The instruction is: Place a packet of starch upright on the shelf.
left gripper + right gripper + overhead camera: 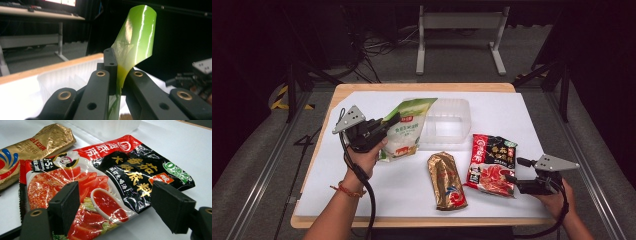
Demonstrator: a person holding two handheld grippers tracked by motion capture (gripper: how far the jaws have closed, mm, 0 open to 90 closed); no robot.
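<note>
Three food packets and one clear plastic tub (447,122) on the white table. Nearest, the right gripper (515,170) – jaws spread wide – faces the red soup-base packet (491,164); beside it lies a gold packet (446,181). Farther off, the left gripper (392,120) pinches the green pouch (406,129) at its edge, just beside the tub.

bright table; surroundings dark, perhaps underexposed

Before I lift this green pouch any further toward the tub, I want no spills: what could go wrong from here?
The left gripper pinches only a thin edge of the green pouch, so the hanging pouch could slip or tear free. Its lower end sits close to the clear tub wall and could snag on the rim. The right gripper, open at the red sauce packet, could nudge it.
</note>
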